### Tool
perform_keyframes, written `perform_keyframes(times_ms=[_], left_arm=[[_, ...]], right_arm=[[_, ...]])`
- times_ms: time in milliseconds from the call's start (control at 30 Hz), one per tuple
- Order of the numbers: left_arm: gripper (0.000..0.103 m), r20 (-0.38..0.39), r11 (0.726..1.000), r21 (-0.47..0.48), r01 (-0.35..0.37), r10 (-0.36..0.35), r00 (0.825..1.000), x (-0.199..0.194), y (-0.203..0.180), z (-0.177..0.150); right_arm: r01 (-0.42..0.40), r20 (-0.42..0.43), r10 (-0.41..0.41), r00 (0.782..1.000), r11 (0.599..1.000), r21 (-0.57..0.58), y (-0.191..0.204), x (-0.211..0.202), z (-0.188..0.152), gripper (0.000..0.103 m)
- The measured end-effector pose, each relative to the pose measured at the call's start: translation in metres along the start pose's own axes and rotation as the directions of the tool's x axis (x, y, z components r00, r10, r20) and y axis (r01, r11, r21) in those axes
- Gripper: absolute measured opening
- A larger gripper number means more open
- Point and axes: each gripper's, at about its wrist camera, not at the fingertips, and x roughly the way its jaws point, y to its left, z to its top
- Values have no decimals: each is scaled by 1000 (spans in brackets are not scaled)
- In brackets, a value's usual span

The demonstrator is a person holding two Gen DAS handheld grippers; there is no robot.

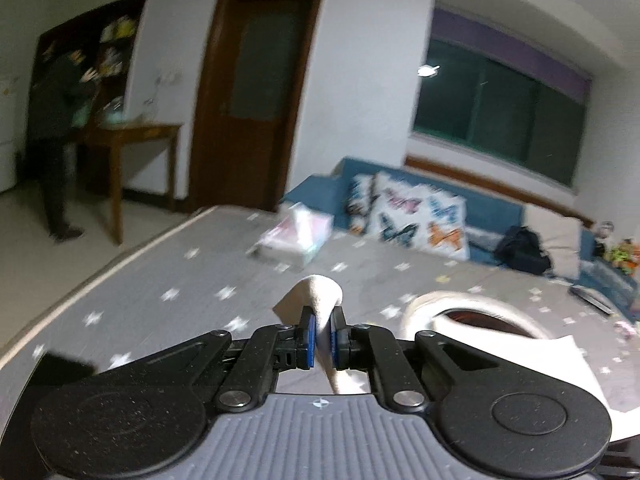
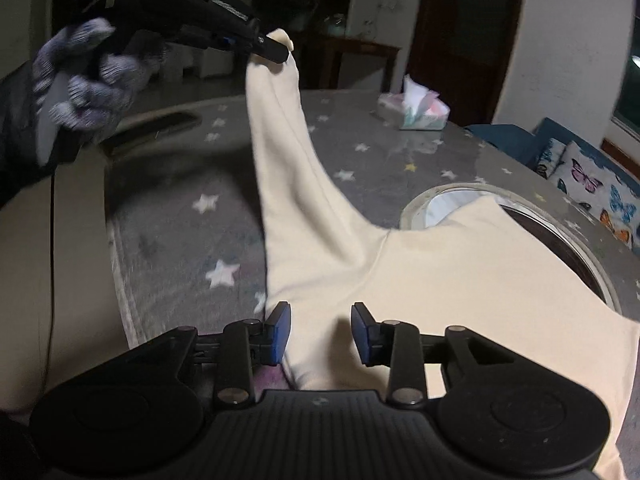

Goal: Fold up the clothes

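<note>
A cream garment (image 2: 460,280) lies spread on the grey star-patterned table cover (image 2: 168,220). One long end of it (image 2: 280,128) is pulled up off the table, and my left gripper (image 2: 276,50), held by a gloved hand (image 2: 88,92), is shut on its tip. In the left wrist view the cream tip (image 1: 320,292) bulges out above the blue pads of the left gripper (image 1: 323,340). My right gripper (image 2: 322,332) hovers open over the garment's near part, and its pads do not press the cloth.
A round glass-rimmed opening (image 2: 440,196) in the table is partly covered by the garment. A tissue pack (image 2: 416,110) sits at the table's far side. Beyond are a blue sofa with butterfly cushions (image 1: 416,216), a wooden side table (image 1: 136,132) and a standing person (image 1: 60,120).
</note>
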Motion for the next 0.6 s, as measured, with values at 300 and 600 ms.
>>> perform_keyframes(times_ms=[300,600], left_arm=[[8,36,959,128,254,-261,965,-18,-87,16],[11,-84,846,201,493,-486,870,-6,-179,-12]], right_arm=[[27,17,-28,999,998,62,-18,-27,-15,35],[180,-2,-185,983,954,240,-78,-74,-53,41]])
